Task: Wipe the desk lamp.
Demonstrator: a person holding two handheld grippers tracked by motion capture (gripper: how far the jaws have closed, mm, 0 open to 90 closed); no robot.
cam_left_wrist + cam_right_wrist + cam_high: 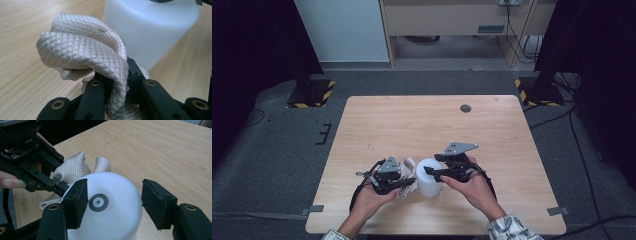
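While upright, white bottle (429,177) between right gripper (113,203) wide jaws, left gripper (119,86) pinching cloth (82,50) beside it.

On the pale wooden table (432,120) a white plastic container (429,177) stands near the front edge; the left gripper (404,183) holds a cream quilted cloth (410,170) beside it; the right gripper (432,171) sits over the container's top.
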